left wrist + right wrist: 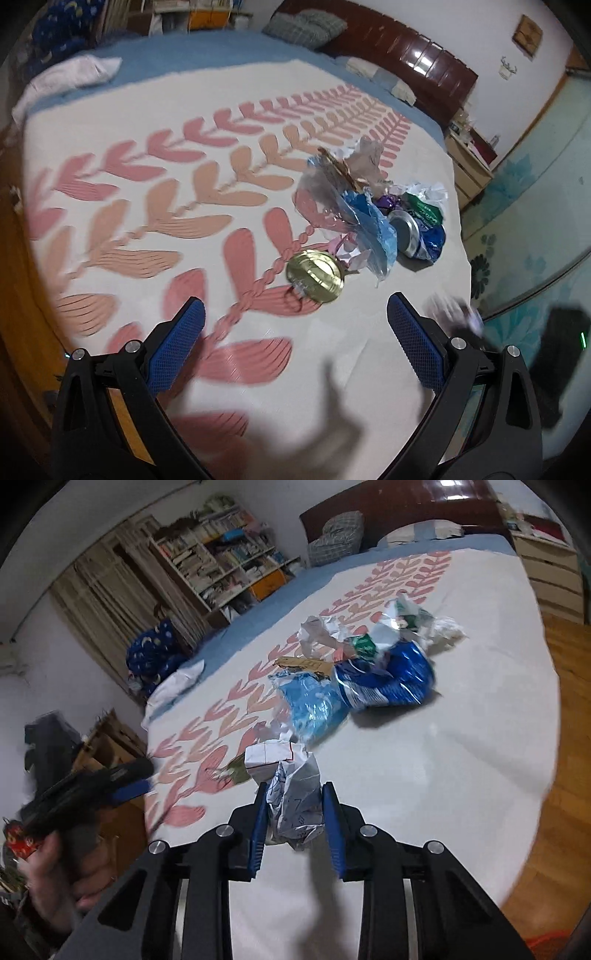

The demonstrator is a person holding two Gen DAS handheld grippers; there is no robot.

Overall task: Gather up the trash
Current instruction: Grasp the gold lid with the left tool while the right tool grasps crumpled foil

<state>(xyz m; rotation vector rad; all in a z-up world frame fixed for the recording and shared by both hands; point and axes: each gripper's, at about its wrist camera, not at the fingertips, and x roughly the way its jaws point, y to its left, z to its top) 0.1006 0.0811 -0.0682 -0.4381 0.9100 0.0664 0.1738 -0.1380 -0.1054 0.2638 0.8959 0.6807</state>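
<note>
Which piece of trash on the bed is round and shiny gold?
The gold lid. It lies flat on the bedspread at the near edge of the trash pile, closest to the left tool. The other pieces are crumpled wrappers, bags and a crushed blue can.

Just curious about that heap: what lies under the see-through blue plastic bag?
The blue plastic bag drapes over a crushed blue can and paper scraps. Whatever lies deeper is covered.

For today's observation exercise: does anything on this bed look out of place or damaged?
Yes. A litter pile lies on the bedspread: a crushed blue can, torn wrappers and a gold lid. The right gripper already pinches crumpled paper.
</note>
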